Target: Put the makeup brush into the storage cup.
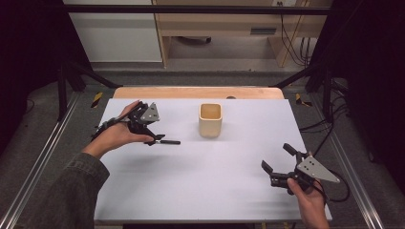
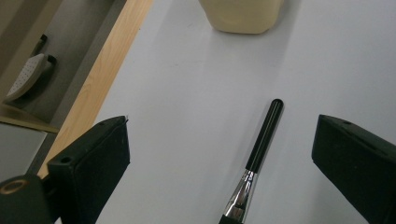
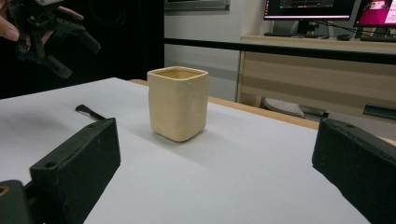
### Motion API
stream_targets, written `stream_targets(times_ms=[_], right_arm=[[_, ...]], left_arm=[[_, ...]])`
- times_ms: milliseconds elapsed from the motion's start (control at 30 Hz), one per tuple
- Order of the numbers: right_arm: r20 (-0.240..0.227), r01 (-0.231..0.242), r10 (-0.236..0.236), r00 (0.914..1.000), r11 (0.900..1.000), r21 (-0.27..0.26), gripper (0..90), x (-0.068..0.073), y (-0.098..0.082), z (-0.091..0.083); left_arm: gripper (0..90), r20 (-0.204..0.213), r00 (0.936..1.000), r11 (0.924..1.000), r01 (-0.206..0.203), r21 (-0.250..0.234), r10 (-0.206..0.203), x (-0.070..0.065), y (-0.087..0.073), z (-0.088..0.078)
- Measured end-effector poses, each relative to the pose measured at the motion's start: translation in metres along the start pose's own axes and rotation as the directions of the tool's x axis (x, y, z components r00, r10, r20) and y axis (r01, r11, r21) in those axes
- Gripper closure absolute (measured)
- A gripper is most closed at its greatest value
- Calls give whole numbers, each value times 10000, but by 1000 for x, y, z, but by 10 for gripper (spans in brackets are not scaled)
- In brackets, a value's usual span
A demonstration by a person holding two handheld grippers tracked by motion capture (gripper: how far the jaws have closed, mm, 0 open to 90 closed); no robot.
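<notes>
On the white table (image 1: 200, 181), a cream cup (image 1: 210, 120) stands far-centre. The left gripper (image 2: 219, 154) hovers, jaws released, over a black brush (image 2: 261, 149) lying left of the cup, nearer its right jaw. Judged step: reaching; next, lower and clench. The right gripper (image 1: 276, 162) waits open, near-right.

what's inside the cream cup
The high view looks down into the cream cup: nothing can be seen inside, only its pale inner walls. Its near wall hides part of the inside. The brush lies on the table outside it, under the left claw.
</notes>
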State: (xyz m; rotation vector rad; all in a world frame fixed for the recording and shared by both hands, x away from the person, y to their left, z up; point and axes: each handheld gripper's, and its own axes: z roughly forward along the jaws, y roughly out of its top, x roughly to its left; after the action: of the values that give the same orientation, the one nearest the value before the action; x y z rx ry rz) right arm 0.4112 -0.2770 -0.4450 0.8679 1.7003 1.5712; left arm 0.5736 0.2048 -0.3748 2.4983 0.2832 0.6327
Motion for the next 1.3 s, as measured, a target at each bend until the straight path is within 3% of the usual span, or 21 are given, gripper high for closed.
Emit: stream_targets(times_ms=[667,800,1300], right_arm=[[-39,33,-33,10000,10000,14,16,1,0,1],[0,73,-73,10000,10000,32,15,0,-1,1],[-121,97,-95,9999,9999,107,14,1,-1,4]], left_arm=[[40,399,9992,9990,-27,452,9,-5,-7,19],[43,542,9979,9953,-405,882,358,-6,-10,23],[48,591,9976,9937,-409,1043,348,-7,-17,29]])
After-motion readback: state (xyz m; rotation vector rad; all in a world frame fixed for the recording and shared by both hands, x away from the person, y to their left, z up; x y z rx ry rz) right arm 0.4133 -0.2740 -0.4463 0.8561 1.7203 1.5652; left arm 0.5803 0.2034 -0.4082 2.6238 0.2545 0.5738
